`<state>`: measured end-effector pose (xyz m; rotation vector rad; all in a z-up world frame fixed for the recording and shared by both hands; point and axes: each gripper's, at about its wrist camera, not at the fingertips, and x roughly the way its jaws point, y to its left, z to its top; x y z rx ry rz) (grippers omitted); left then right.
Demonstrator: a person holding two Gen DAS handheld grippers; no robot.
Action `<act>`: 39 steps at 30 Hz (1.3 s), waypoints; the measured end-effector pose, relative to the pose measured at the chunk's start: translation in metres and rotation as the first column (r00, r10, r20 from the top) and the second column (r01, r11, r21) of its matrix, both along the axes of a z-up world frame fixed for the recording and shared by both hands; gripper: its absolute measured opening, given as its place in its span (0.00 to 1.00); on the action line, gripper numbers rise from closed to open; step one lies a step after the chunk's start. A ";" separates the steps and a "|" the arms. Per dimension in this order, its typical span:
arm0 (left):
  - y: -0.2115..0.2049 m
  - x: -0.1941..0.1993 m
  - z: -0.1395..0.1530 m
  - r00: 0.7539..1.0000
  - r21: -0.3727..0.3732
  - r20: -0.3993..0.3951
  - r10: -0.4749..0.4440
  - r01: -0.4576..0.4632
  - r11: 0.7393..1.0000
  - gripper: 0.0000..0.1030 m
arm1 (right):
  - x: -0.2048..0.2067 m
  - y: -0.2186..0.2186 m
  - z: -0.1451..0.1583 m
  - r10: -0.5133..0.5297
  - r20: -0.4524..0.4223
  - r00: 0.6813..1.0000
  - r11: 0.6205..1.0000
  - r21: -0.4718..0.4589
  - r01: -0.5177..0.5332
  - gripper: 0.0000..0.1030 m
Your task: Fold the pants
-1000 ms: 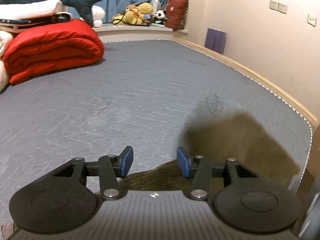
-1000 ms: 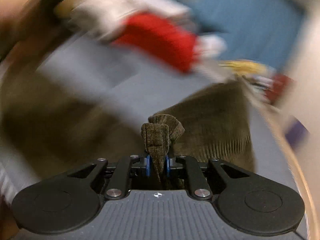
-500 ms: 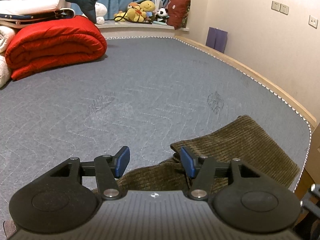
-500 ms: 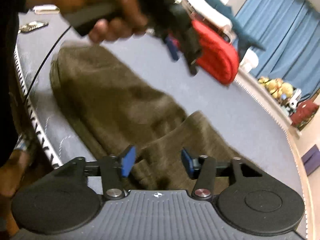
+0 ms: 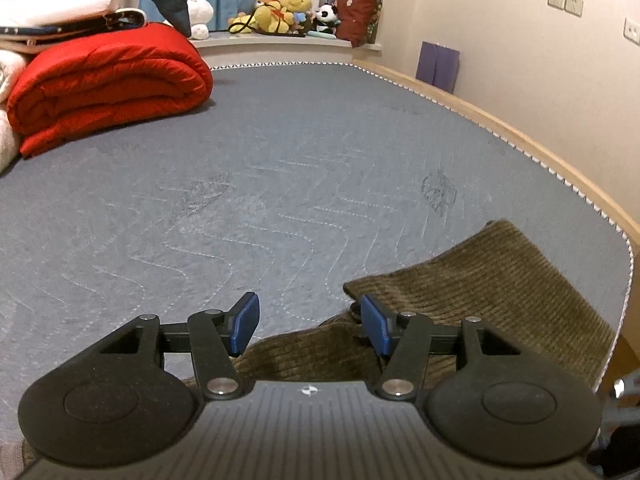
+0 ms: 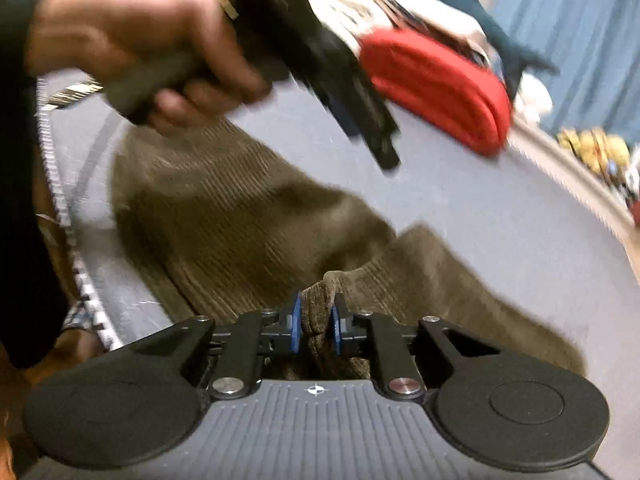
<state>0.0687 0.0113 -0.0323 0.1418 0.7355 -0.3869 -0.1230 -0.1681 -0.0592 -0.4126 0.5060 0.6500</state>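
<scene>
Right wrist view shows my right gripper (image 6: 316,326) clamped on a bunched ridge of the olive corduroy pants (image 6: 224,224); its jaws have just been closing, and cloth is pinched between the blue pads. The pants lie spread on the grey mattress (image 6: 500,216) near its edge, rumpled, with one leg running off toward my left hand (image 6: 132,52), which grips the left gripper's handle above the cloth. From the left wrist view, my left gripper (image 5: 308,324) stands with its jaws apart and nothing between them, hovering over the pants' edge, with bare mattress ahead. I judge the fold barely begun: the garment is neither flattened nor doubled over. Smoothing, laying leg on leg and folding the length all appear to remain.
</scene>
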 end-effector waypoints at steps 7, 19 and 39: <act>0.001 0.026 -0.017 0.980 -0.223 -0.196 -0.026 -0.019 0.975 0.61 | -0.021 -0.008 -0.021 0.103 0.013 0.995 0.985 -0.138 -0.101 0.27; -0.018 0.076 -0.085 0.881 -0.398 -0.454 -0.134 -0.066 0.915 0.66 | -0.011 0.009 -0.052 0.110 0.007 0.994 0.967 -0.232 -0.105 0.51; -0.026 0.066 -0.043 0.940 -0.356 -0.307 -0.151 0.034 0.934 0.16 | -0.013 -0.005 -0.029 0.087 0.030 0.996 0.988 -0.128 -0.083 0.23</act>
